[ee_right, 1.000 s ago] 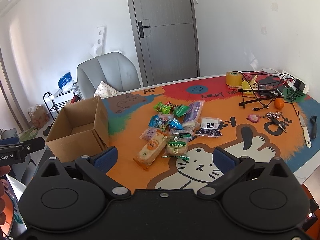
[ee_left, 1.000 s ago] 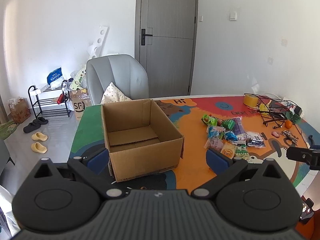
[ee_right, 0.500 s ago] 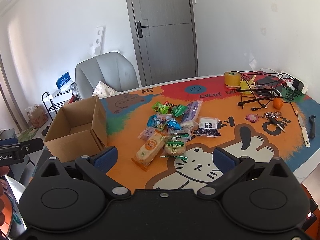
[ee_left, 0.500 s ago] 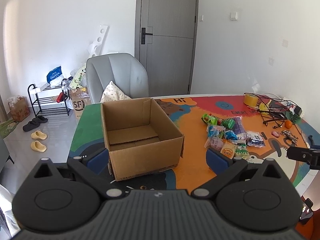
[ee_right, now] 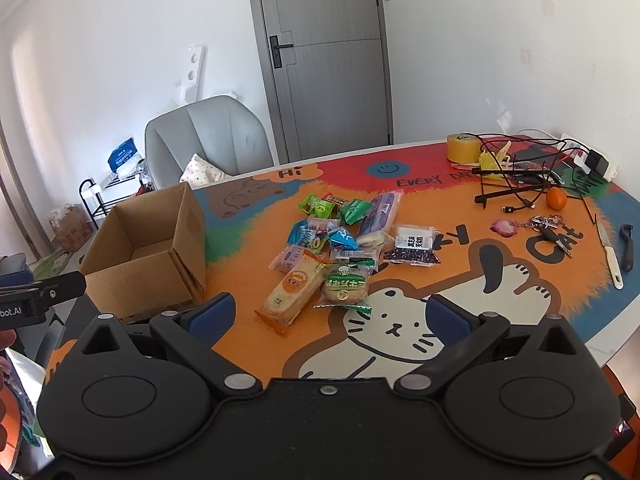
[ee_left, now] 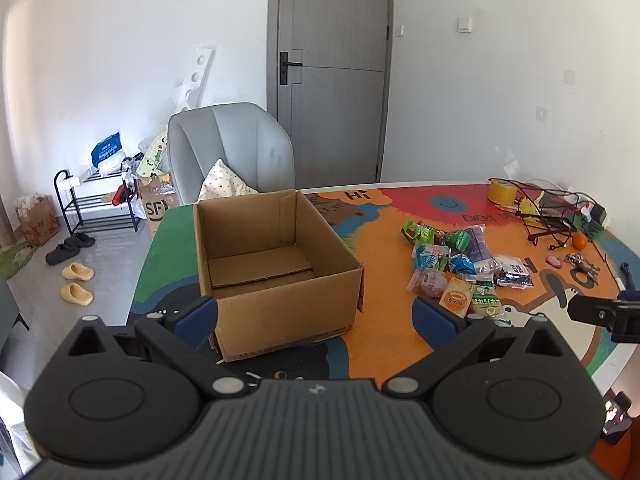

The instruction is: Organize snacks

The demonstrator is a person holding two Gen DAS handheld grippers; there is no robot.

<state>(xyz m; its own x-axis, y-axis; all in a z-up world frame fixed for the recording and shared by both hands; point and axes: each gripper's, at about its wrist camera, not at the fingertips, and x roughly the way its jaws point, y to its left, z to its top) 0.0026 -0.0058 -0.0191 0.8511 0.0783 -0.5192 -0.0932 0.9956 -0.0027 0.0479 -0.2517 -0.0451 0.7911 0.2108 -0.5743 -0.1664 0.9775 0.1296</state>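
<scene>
An open, empty cardboard box (ee_left: 276,264) stands on the colourful table mat; it also shows in the right wrist view (ee_right: 148,252) at the left. A pile of snack packets (ee_right: 344,248) lies mid-table, with an orange packet (ee_right: 294,292) and a green-white packet (ee_right: 346,286) nearest; the pile also shows in the left wrist view (ee_left: 456,268). My left gripper (ee_left: 316,316) is open and empty, hovering in front of the box. My right gripper (ee_right: 330,316) is open and empty, just short of the pile.
A yellow tape roll (ee_right: 464,148), a wire rack with cables (ee_right: 520,168), an orange (ee_right: 556,199), keys (ee_right: 548,226) and a knife (ee_right: 610,256) lie at the right. A grey chair (ee_left: 228,152) stands behind the table. A shoe rack (ee_left: 96,200) is on the floor.
Both grippers have drifted slightly; the right wrist view has shifted a little toward the snack pile. Both stay open and empty.
</scene>
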